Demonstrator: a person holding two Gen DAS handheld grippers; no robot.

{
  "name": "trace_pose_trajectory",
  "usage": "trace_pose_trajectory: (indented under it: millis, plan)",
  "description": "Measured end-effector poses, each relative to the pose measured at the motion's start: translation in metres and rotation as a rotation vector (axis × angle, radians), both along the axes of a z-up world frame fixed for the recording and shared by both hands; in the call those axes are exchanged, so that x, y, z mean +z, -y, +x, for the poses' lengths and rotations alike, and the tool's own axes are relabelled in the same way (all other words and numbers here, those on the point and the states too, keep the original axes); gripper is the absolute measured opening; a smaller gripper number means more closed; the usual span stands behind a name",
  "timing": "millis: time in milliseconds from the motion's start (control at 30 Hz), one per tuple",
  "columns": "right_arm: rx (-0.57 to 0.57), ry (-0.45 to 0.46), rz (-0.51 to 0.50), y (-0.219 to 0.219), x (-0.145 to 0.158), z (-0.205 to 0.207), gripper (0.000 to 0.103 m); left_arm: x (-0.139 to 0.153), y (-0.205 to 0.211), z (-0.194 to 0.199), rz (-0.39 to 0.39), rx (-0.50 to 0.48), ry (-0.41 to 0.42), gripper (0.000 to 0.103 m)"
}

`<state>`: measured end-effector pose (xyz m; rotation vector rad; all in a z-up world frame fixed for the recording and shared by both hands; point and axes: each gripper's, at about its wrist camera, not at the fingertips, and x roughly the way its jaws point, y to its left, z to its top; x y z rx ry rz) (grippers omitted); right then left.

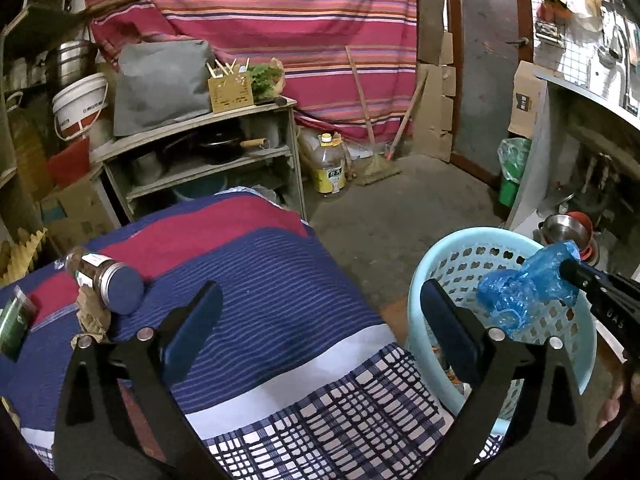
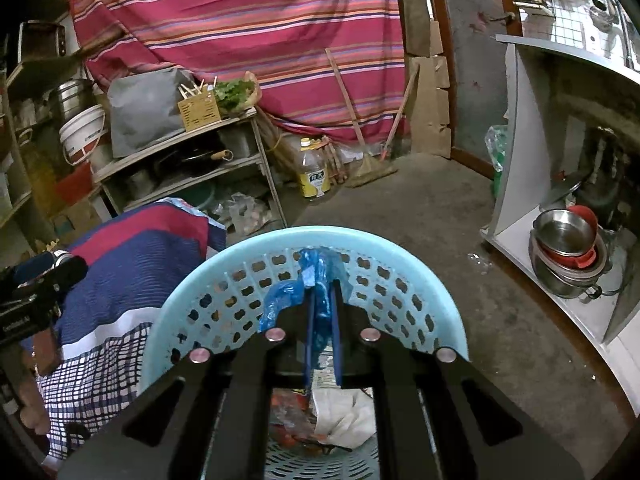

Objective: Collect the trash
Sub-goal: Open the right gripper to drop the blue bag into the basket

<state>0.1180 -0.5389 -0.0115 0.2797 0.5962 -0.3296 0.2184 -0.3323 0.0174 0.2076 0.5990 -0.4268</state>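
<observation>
Step in hand, as I read it: dropping a piece of trash into the bin. The right gripper (image 2: 322,320) is clamped narrow on a crumpled blue plastic bag (image 2: 316,280), which bunches out above and to the left of its pads. It is held over the open mouth of the light blue perforated basket (image 2: 400,252), inside the rim and clear of the wall as far as I can tell. In the left wrist view the same bag (image 1: 528,284) hangs from the gripper tip above the basket's (image 1: 444,248) interior. The basket stands on the floor just beside the edge of the cloth-covered table (image 1: 280,272); paper and wrappers already lie in its bottom. The next move likely calls for parting the right jaws so the bag falls in; thin film may cling to a pad, so a small shake could be needed. The left gripper (image 1: 320,320) is spread wide with nothing between its fingers, and sits over the table's edge nearest the basket. More to collect, by the look: a brown paper scrap (image 1: 94,314) near the table's left edge, touching a lidded jar (image 1: 106,280) lying on its side, and a green packet (image 1: 14,320) at that edge.
</observation>
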Motion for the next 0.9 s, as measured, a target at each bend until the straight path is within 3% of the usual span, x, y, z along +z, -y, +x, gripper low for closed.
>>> trace_pose_trajectory:
  millis: [400,433,500,533,900]
  plan:
    - [0.01,-0.045,-0.002,-0.008,0.003,0.014,0.012,0.004,-0.007,-0.006,0.025,0.003,0.026,0.096]
    - [0.008,-0.053,0.006,-0.007,0.002,0.016,0.017,0.005,-0.01,-0.006,0.025,0.005,0.029,0.096]
    - [-0.006,-0.057,0.011,-0.01,0.002,0.018,0.057,0.008,-0.017,-0.005,0.017,0.013,0.029,0.097]
    - [-0.016,-0.053,0.003,-0.012,0.002,0.018,0.063,0.01,-0.022,-0.004,0.01,0.018,0.031,0.097]
    - [-0.055,-0.067,-0.049,-0.045,0.006,0.021,0.085,0.023,-0.075,0.008,-0.019,0.079,0.033,0.097]
